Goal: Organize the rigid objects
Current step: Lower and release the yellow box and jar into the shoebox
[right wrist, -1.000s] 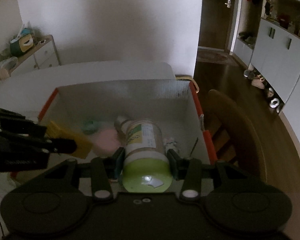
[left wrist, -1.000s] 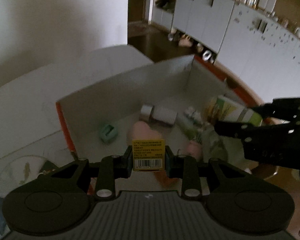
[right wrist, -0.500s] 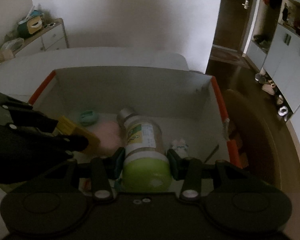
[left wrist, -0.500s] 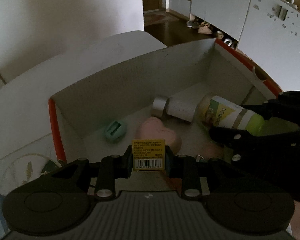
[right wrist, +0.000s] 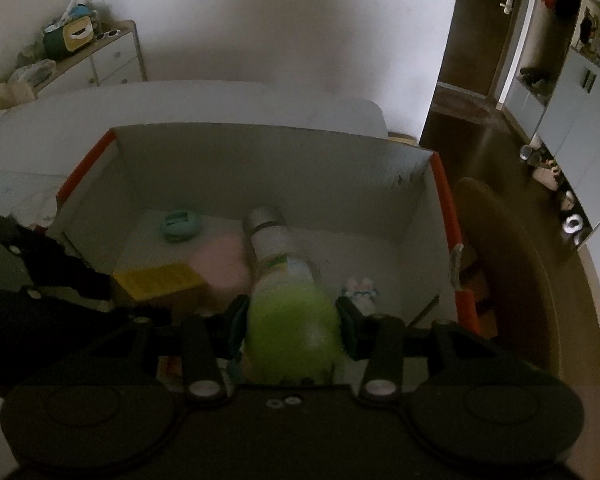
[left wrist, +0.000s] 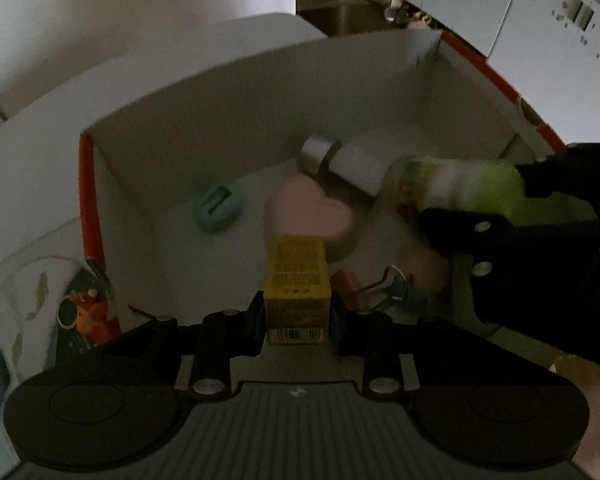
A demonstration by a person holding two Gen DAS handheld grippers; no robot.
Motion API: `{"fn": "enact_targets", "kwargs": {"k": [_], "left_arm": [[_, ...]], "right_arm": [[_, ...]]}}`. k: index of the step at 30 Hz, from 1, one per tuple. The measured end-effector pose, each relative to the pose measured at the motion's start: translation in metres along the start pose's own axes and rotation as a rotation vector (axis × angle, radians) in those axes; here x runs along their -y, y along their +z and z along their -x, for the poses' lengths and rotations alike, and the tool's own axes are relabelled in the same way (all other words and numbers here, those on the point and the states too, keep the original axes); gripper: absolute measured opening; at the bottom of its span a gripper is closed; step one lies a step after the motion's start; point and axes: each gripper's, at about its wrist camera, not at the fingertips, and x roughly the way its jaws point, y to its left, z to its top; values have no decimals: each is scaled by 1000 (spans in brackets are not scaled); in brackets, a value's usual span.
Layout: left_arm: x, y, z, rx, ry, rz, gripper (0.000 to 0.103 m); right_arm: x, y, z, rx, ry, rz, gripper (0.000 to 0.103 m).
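Observation:
A white cardboard box (left wrist: 228, 112) with orange rims takes up the middle of both views. My left gripper (left wrist: 296, 320) is shut on a small yellow carton (left wrist: 297, 280) with a barcode and holds it low inside the box, just in front of a pink heart-shaped piece (left wrist: 308, 212). My right gripper (right wrist: 290, 320) is shut on a green-capped bottle (right wrist: 292, 320) with a white and green label, neck pointing down into the box (right wrist: 260, 168). The left wrist view shows that bottle (left wrist: 452, 188) blurred on the right, next to the yellow carton (right wrist: 160, 280).
Lying in the box are a teal holder (left wrist: 218, 208), a white bottle with a silver cap (left wrist: 352, 164), a metal clip (left wrist: 392, 280) and a small bunny figure (right wrist: 360, 288). A patterned plate (left wrist: 32, 300) sits left of the box. A brown chair (right wrist: 500, 240) stands to its right.
Both grippers have sunk lower into the box and tilted downward with their loads. The yellow carton now hangs close over the pink heart; the green bottle has tipped further down.

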Motion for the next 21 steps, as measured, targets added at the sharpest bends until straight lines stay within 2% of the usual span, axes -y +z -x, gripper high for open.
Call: {"fn": "enact_targets", "kwargs": {"k": [4,10,21], "left_arm": [[1,0,-7,-35,0,9,30],[2,-2,-7,-41,0,11,30],[9,-10,24,49,-13,-13,31]], "right_arm": [[3,-2,2,-7,13,-12,47],[7,-4,12,-5,38,-24,53],[12,-2,35,25,63,-49,60]]}}
